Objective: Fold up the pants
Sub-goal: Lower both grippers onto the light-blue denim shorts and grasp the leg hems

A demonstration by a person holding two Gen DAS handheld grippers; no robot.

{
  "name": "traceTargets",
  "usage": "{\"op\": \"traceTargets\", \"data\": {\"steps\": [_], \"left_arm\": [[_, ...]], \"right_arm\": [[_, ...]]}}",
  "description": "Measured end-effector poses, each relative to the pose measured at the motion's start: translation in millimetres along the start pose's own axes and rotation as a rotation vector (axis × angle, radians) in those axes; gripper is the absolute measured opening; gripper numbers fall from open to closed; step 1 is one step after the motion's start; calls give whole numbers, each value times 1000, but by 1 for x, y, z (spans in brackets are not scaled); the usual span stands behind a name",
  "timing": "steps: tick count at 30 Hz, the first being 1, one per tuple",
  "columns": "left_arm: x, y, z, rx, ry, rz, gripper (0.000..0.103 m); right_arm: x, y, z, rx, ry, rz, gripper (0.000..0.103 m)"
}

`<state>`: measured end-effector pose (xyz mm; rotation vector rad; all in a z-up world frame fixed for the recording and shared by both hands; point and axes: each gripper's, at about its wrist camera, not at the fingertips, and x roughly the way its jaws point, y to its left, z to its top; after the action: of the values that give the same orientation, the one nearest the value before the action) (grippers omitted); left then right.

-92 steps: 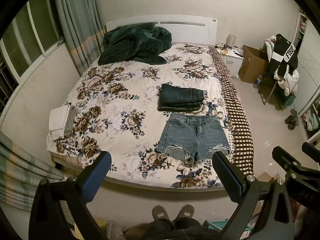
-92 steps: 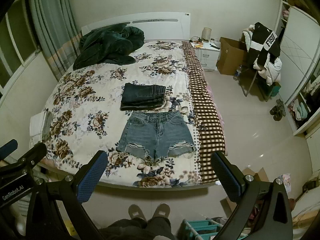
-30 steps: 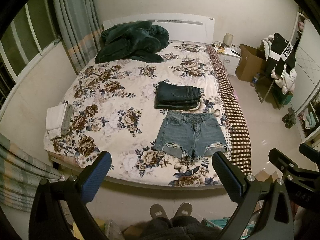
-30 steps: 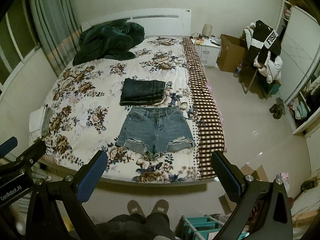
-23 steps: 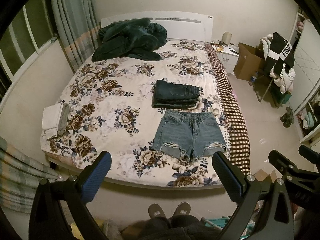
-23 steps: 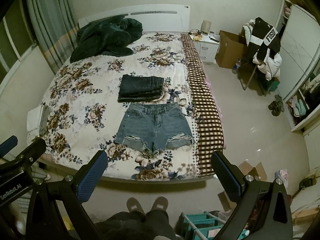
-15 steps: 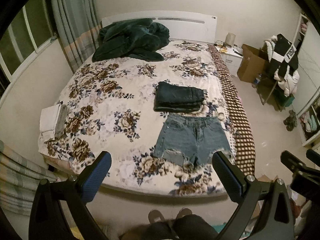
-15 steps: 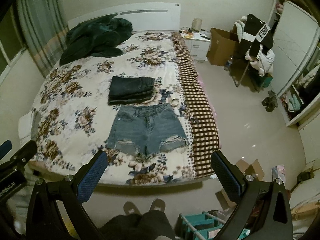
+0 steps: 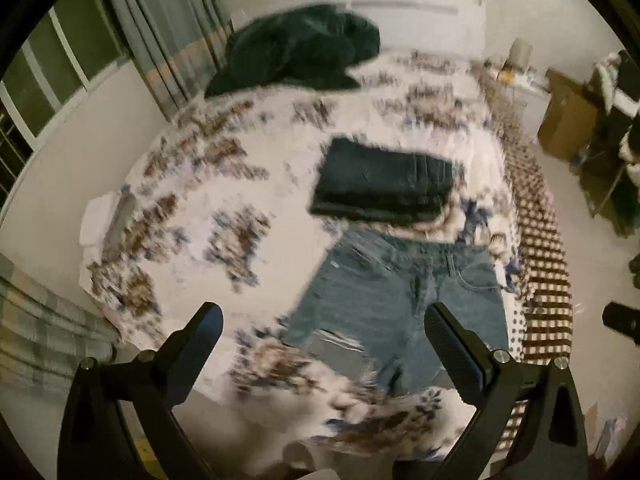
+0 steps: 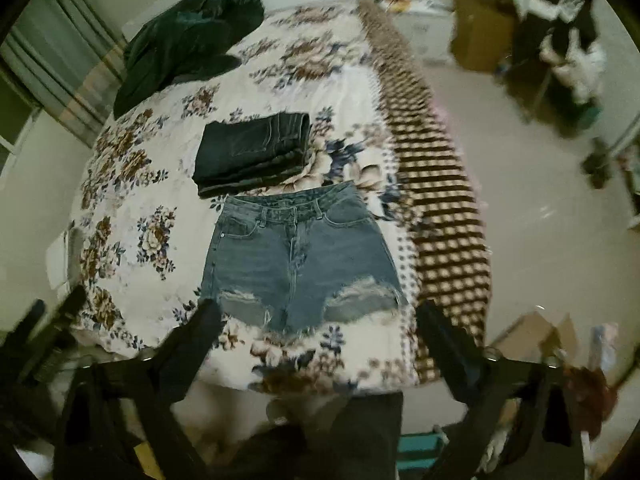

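Note:
Light blue ripped denim shorts (image 10: 298, 258) lie flat on the floral bed (image 10: 132, 200), waistband toward the headboard; they also show in the left wrist view (image 9: 392, 296). A folded stack of dark jeans (image 10: 254, 152) sits just beyond them, also in the left wrist view (image 9: 382, 180). My left gripper (image 9: 322, 340) is open and empty, above the foot edge of the bed near the shorts' hem. My right gripper (image 10: 316, 336) is open and empty, just short of the hem. Both views are motion blurred.
A dark green blanket (image 10: 188, 40) is heaped near the headboard. A brown checked cover (image 10: 440, 216) hangs down the bed's right side. Folded white cloth (image 9: 98, 224) lies at the bed's left edge. A cardboard box (image 10: 480, 36) and a clothes-laden chair (image 10: 560, 40) stand on the floor to the right.
Both grippers have moved forward and down toward the foot of the bed, so the shorts look much larger. Their jaws stay open. The clothes have not moved.

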<state>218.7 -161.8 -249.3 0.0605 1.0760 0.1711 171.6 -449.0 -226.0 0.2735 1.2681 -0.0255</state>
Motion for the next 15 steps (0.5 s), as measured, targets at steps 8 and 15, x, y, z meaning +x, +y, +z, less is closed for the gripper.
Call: {"op": "traceTargets", "data": {"steps": [8,15], "left_arm": [[161,-161,-66,-46,249,-124,103],[228,-274,-137,74,331,-141,97]], "right_arm": [[167,-109,84,-23,102,73,71],[269,-175,97,-46,223,60,72]]}}
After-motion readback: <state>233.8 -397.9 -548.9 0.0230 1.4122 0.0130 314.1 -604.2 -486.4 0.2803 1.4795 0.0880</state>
